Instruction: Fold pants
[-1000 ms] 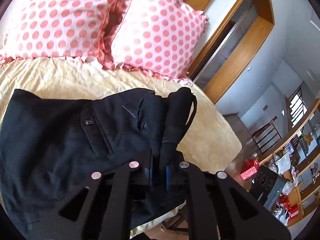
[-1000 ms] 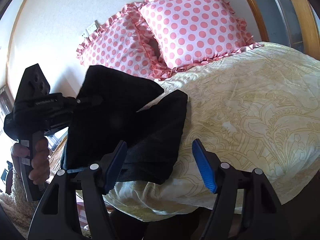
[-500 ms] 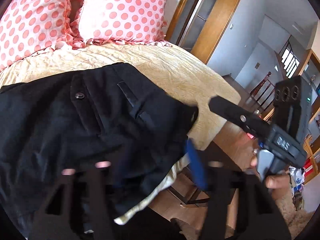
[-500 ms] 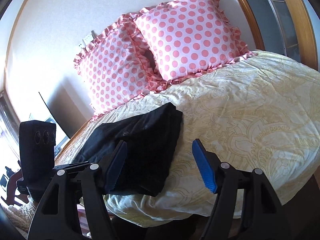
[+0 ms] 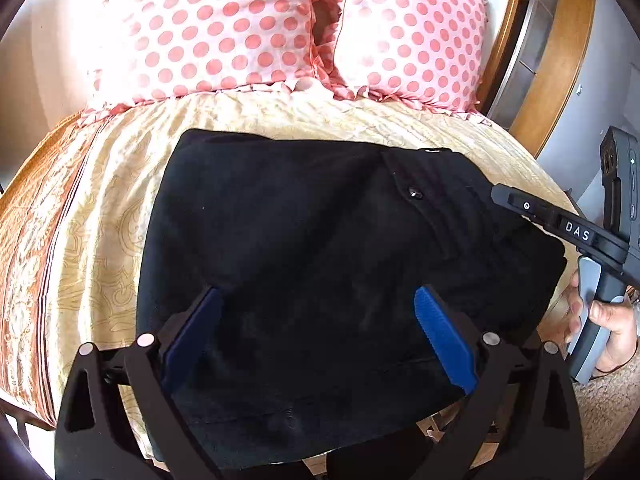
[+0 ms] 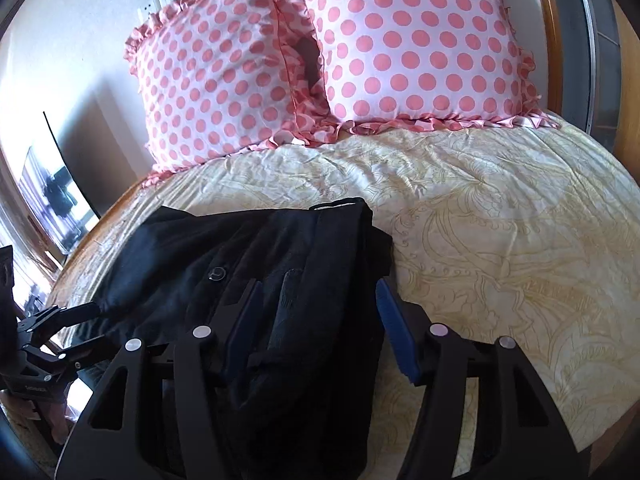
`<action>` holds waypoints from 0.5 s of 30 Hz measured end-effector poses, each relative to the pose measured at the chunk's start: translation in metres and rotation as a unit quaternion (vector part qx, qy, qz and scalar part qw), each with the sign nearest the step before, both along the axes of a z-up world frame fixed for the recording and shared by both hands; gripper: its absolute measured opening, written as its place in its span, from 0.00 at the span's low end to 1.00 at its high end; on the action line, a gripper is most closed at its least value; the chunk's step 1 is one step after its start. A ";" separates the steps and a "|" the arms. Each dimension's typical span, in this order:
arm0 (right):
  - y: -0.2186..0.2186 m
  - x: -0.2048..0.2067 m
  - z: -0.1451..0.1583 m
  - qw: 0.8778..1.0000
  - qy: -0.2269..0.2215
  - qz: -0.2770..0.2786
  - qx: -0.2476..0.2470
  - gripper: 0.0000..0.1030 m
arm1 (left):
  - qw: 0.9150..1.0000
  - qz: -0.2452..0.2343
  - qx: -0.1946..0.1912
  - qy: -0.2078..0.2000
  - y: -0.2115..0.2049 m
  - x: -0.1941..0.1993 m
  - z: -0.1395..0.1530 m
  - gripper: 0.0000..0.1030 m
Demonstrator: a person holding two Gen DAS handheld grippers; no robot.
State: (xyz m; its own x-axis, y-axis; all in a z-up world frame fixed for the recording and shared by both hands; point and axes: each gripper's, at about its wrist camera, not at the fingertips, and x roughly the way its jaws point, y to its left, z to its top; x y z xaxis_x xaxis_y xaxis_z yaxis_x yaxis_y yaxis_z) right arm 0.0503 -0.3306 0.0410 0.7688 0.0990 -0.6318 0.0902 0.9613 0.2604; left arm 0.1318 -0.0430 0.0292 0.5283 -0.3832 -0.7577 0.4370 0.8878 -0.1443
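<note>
Your left tongs (image 5: 316, 336) now stand wide apart and empty, hovering just over the near part of the black pants (image 5: 320, 260); a second ago they were clamped on a bunched fold of that cloth and holding it up off the bed, so you have let the fold go and it has dropped flat. Your right tongs (image 6: 316, 320) have come in since then: they hung clear in front of the bed with blades apart, and now the blades straddle the thick right-hand edge of the pants near the waistband, still apart and gripping nothing that you can see. The pants themselves lie as a compact, roughly rectangular stack on the near left part of the yellow patterned bedspread (image 6: 500, 240), with the button (image 5: 414, 192) and a belt loop (image 6: 286, 292) facing up and the near edge hanging slightly past the mattress. That reads as a fold just laid down, with the task likely close to done; what remains looks like squaring the layered edge under your right tongs. Beyond the pants the bedspread is bare up to the two pink polka-dot pillows (image 6: 320, 52) leaning at the headboard.
</note>
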 end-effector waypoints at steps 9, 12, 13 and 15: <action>0.004 -0.002 -0.022 0.999 0.037 0.001 0.001 0.08 | 1.000 -0.015 0.025 -0.007 0.000 -0.002 -0.014 0.95; -0.007 -0.016 -0.029 0.998 0.034 -0.028 0.034 0.08 | 1.000 -0.020 0.015 -0.007 0.002 -0.003 -0.015 0.95; -0.007 -0.015 -0.030 0.998 0.036 -0.029 0.034 0.09 | 1.000 -0.020 0.011 -0.007 0.003 -0.003 -0.012 0.95; -0.005 -0.016 -0.023 0.999 0.035 -0.033 0.012 0.13 | 1.000 -0.019 -0.002 -0.008 0.006 -0.003 -0.004 0.94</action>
State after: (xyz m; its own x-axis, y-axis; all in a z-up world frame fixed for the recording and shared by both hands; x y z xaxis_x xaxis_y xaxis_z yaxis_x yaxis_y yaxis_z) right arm 0.0340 -0.3351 0.0176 0.7283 0.0651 -0.6822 0.1723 0.9461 0.2742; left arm 0.1287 -0.0370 0.0249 0.5250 -0.4065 -0.7478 0.4728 0.8699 -0.1409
